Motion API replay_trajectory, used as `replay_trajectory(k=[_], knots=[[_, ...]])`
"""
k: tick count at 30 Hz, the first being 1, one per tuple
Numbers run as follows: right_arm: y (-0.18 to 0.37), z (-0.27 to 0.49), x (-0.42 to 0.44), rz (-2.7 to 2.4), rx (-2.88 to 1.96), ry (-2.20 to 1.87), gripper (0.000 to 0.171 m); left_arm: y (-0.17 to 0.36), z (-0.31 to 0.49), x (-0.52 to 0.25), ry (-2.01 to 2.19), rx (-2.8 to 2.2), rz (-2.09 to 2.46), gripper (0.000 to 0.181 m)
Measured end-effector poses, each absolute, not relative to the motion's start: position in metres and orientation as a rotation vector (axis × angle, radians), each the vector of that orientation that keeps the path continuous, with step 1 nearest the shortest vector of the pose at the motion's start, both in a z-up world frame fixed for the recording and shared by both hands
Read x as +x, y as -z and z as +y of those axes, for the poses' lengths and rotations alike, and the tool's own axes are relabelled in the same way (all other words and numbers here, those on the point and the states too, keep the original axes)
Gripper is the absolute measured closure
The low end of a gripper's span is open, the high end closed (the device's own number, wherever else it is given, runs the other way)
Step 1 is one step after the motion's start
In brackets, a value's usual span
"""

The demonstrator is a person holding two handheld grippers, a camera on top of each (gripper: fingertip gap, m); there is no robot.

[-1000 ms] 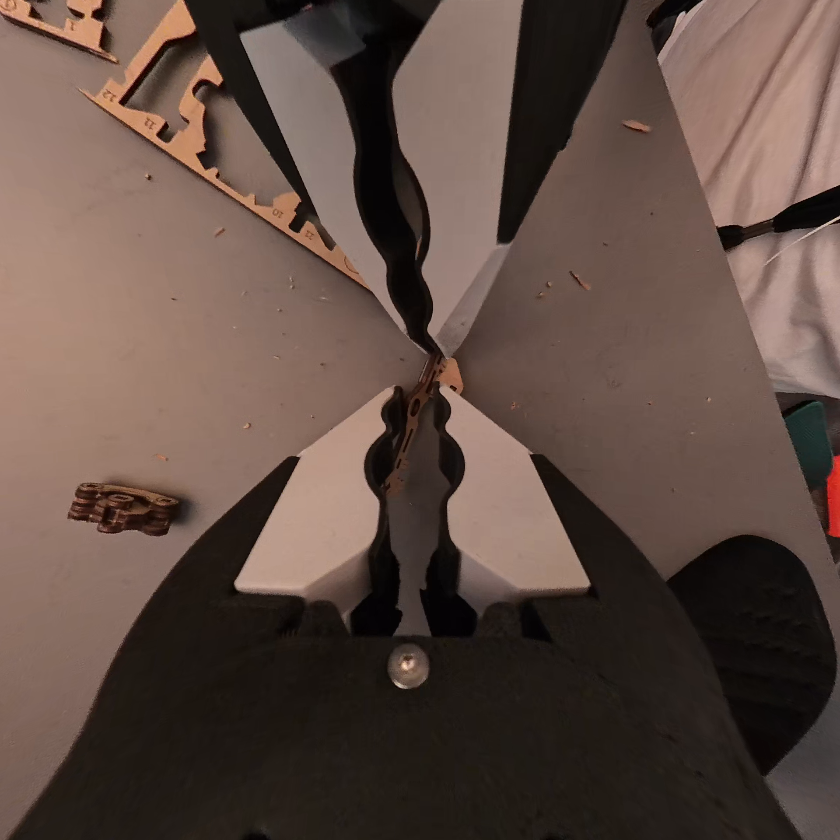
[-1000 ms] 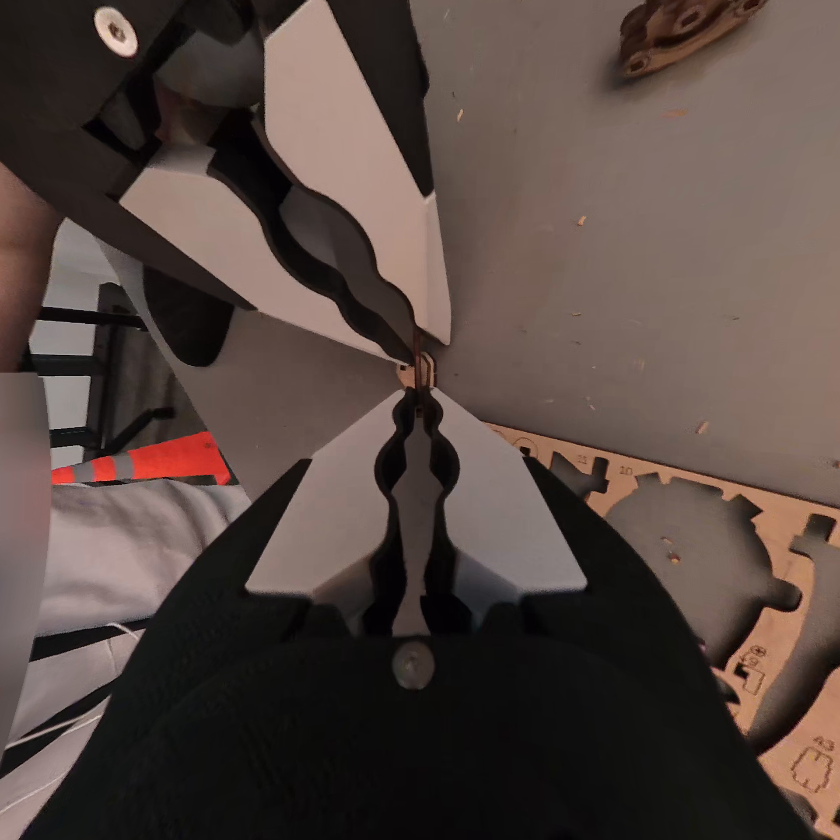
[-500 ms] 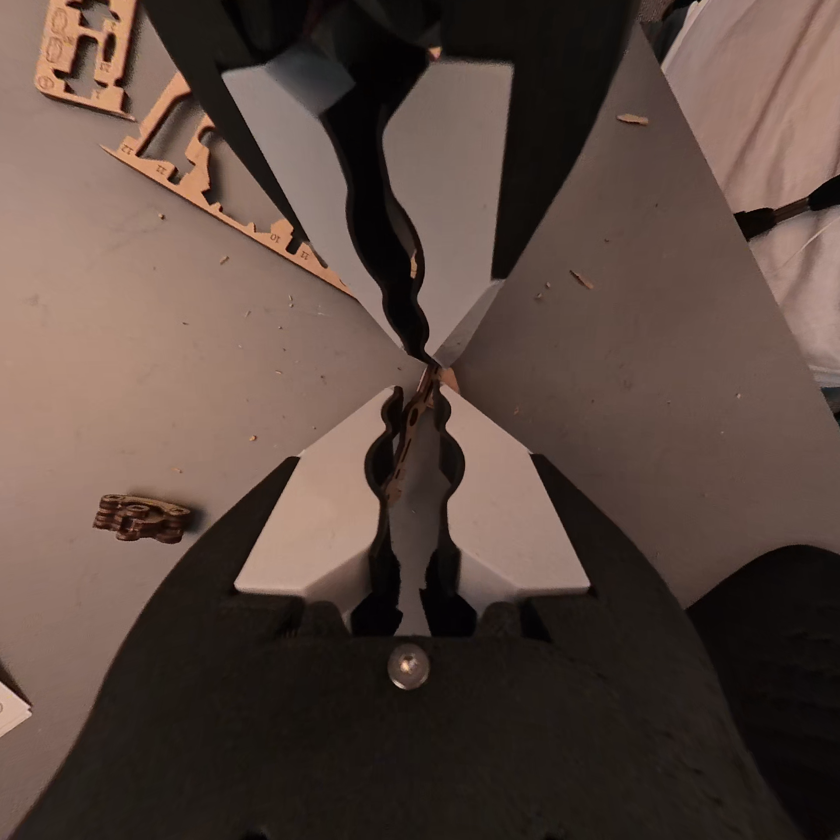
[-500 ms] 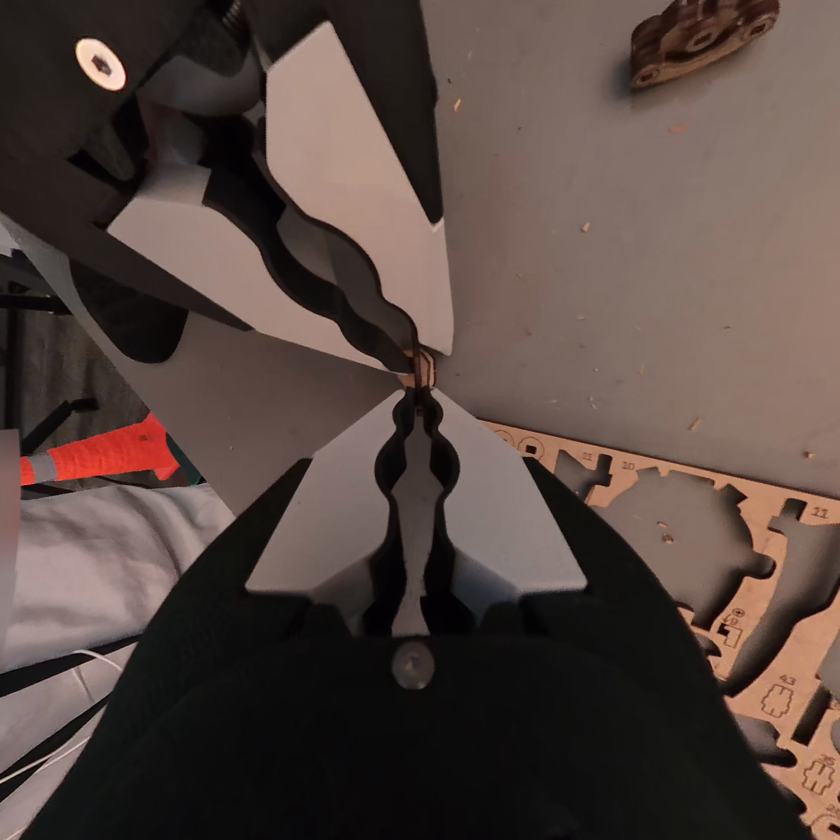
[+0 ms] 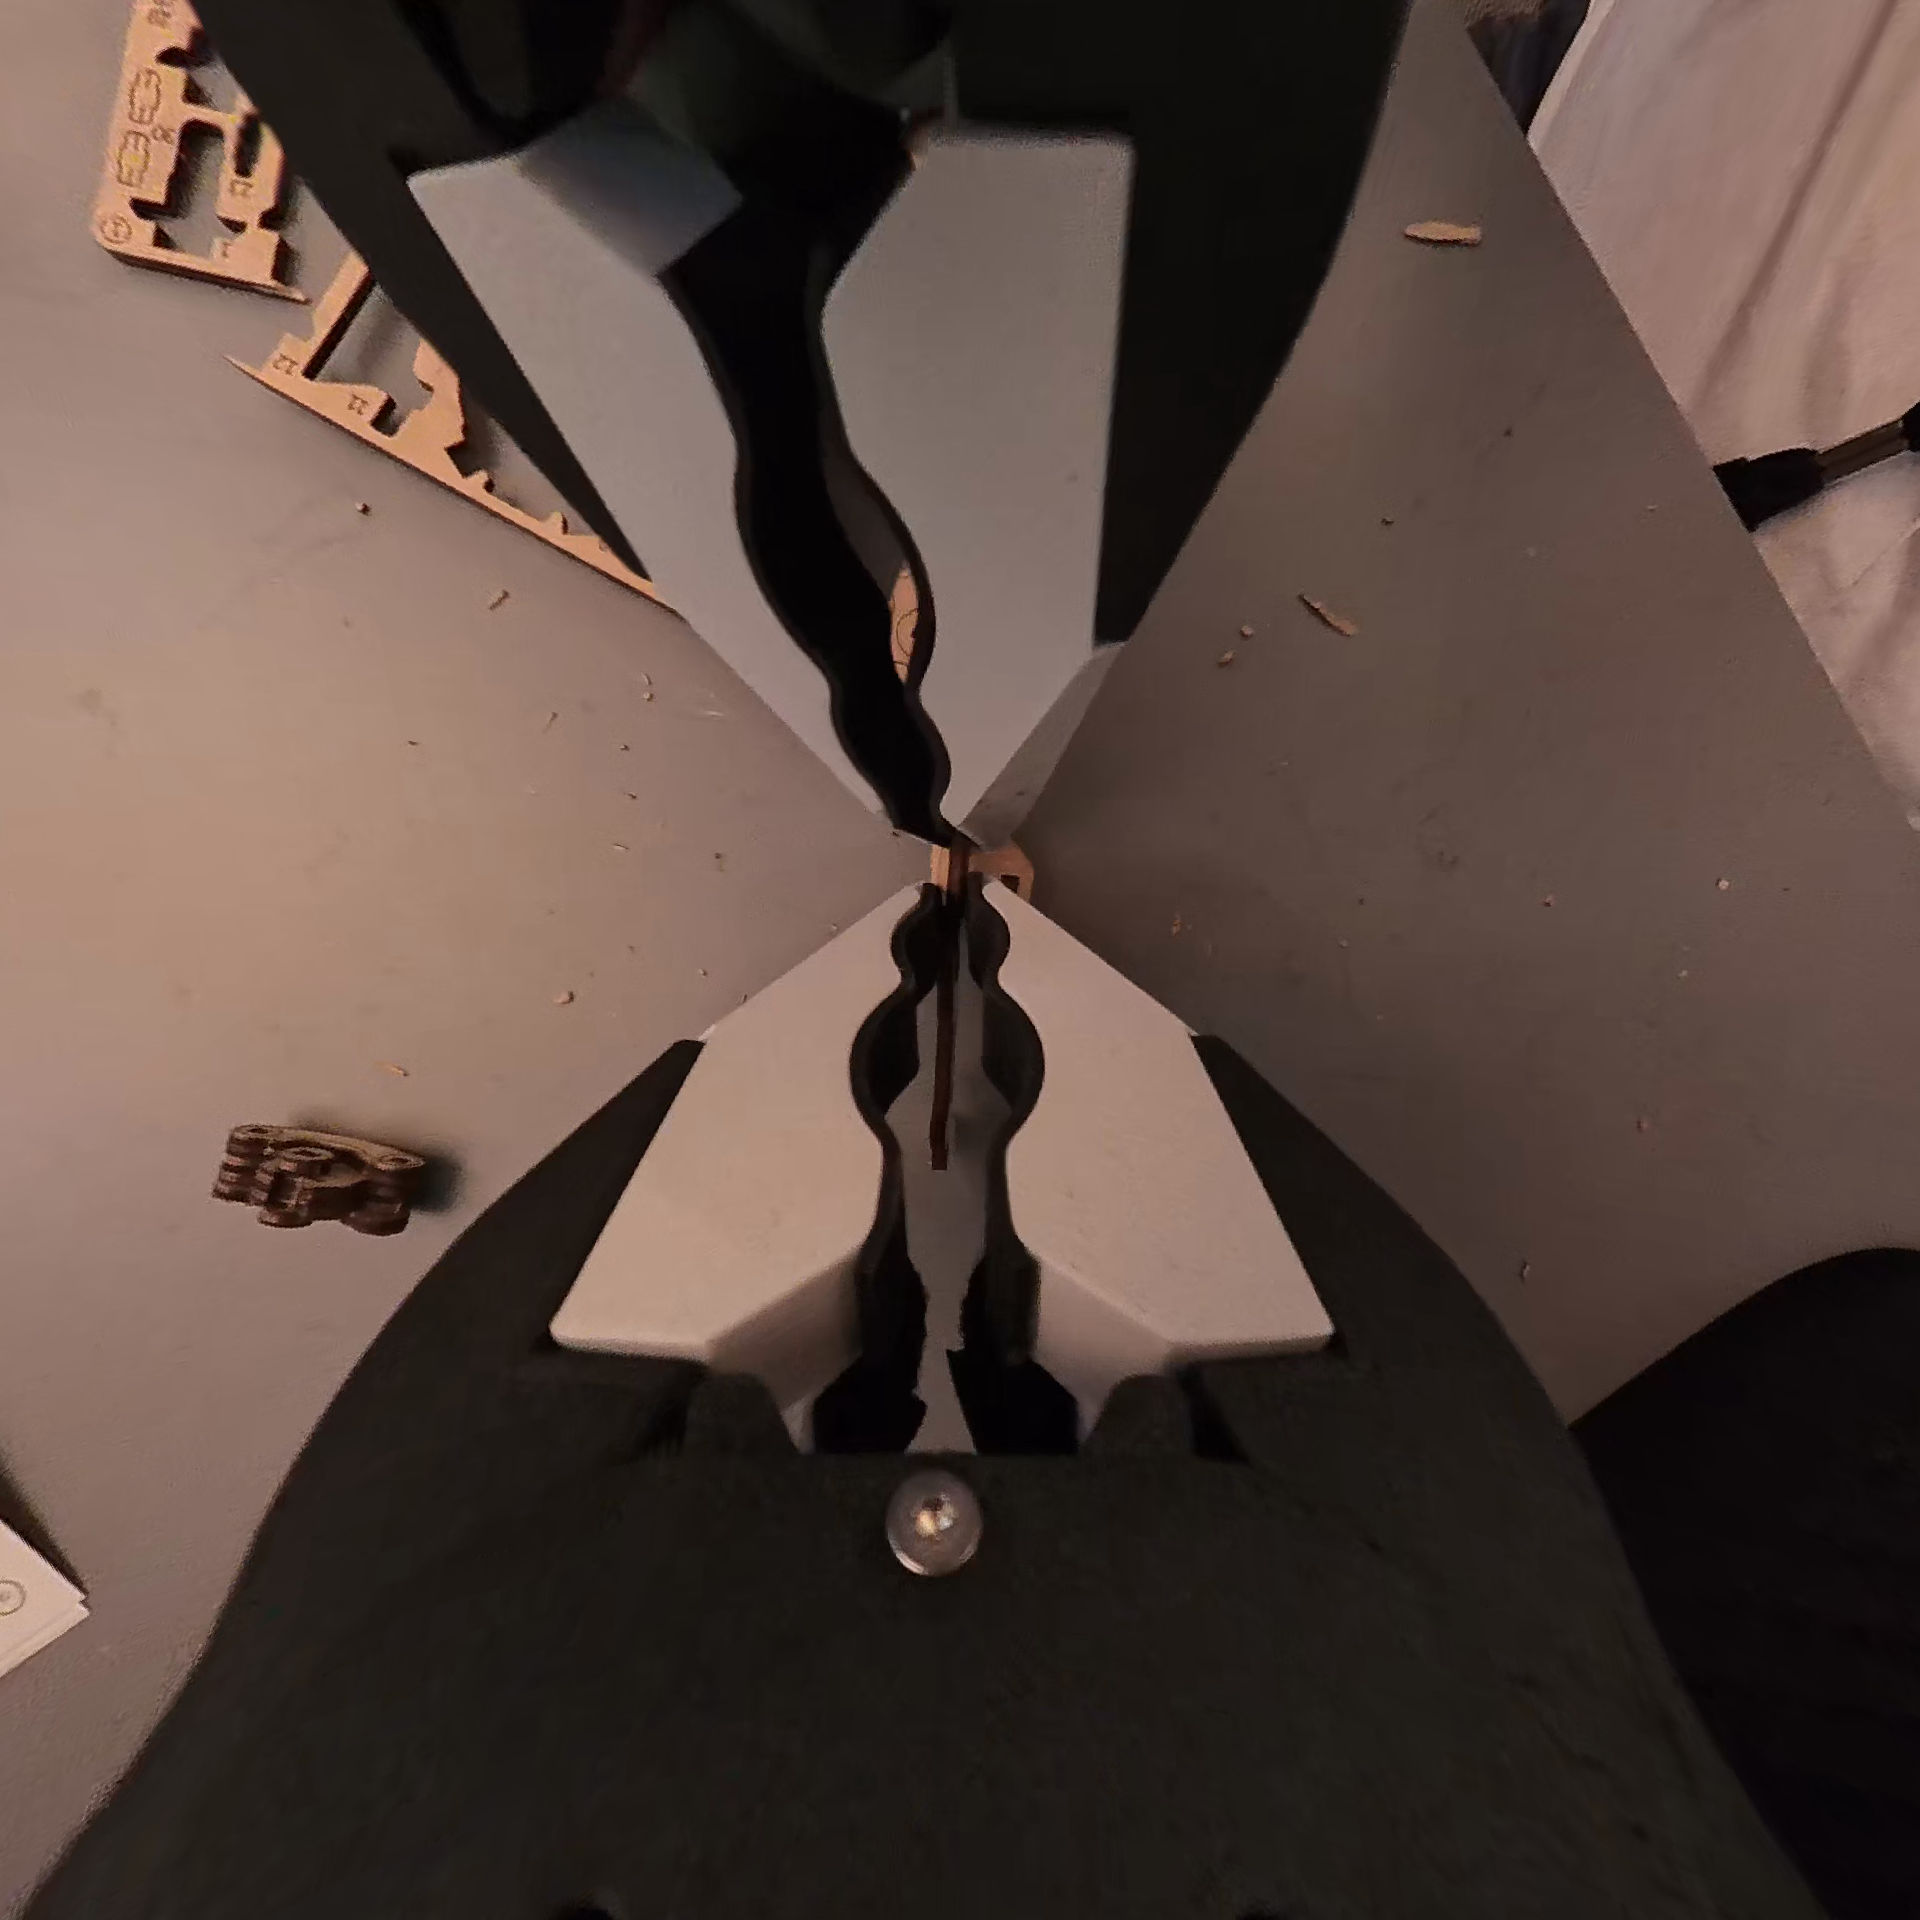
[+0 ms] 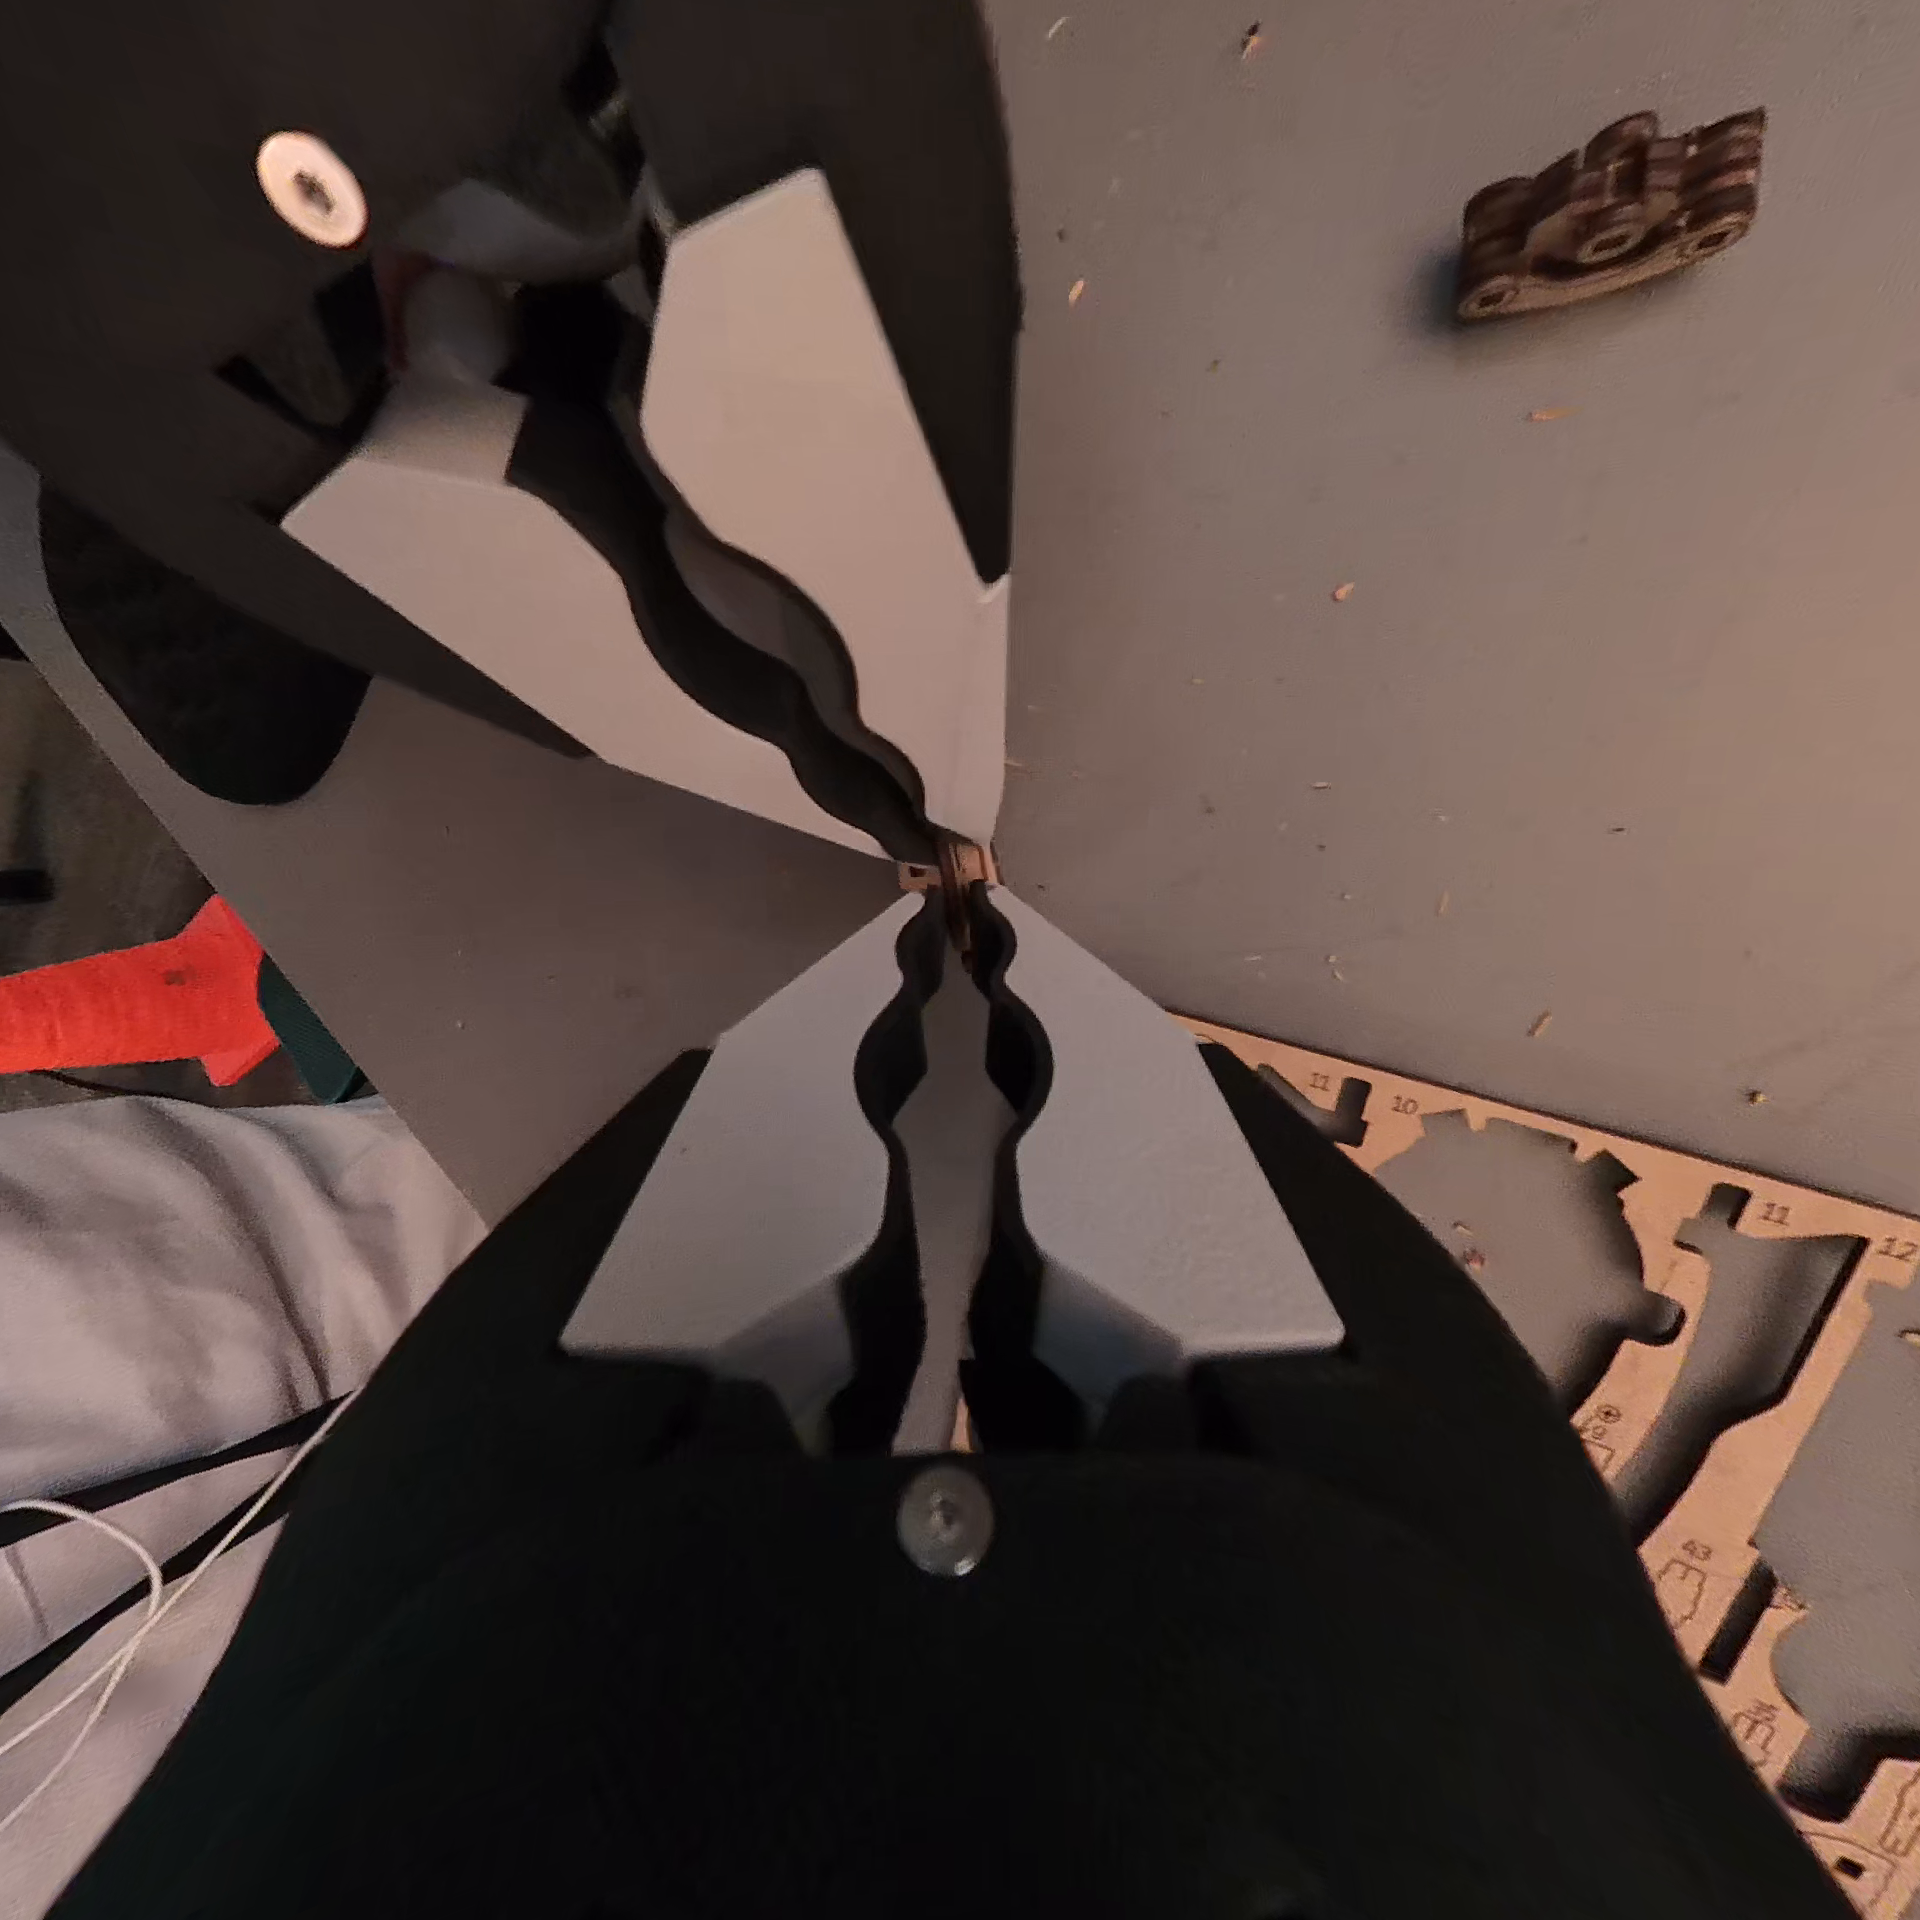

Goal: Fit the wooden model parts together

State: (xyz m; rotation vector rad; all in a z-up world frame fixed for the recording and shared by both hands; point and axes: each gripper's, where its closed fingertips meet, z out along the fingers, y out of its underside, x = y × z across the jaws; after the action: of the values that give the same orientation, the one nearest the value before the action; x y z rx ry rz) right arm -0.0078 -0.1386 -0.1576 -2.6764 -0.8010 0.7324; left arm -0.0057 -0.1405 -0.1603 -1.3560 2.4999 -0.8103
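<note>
The left hand-held gripper [image 5: 951, 902] is clenched on a thin dark wooden strip [image 5: 941, 1049], seen edge-on, which runs back between its fingers toward the camera. Tip to tip with it, the right hand-held gripper [image 6: 961, 920] is clenched on a small pale wooden piece [image 6: 958, 868]. The two parts meet in the air just above the grey desk [image 5: 312, 831], right where the fingertips of both tools come together. Whether the strip has seated in the pale piece is hidden by the fingertips, so the joint looks under way but not confirmed. To one side on the desk lies a dark, layered wooden sub-assembly [image 5: 317, 1176], already built up from several pieces and well apart from the grippers. Farther out lie laser-cut plywood sheets [image 6: 1621, 1330], with many of the part shapes already punched out and a few small ones remaining. Wood splinters are scattered over the desk. Judging from this, the model is partly built, and this joint and later ones remain.
</note>
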Motion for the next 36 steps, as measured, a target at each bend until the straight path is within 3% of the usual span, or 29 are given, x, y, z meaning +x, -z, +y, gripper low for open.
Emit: replay_trajectory(k=[36], knots=[[0.1545,-0.1422,-0.0012,-1.060,-2.556,-0.609,0.168,0.1608,-0.1418,-0.0057,0.707,-1.294,2.516,0.181]])
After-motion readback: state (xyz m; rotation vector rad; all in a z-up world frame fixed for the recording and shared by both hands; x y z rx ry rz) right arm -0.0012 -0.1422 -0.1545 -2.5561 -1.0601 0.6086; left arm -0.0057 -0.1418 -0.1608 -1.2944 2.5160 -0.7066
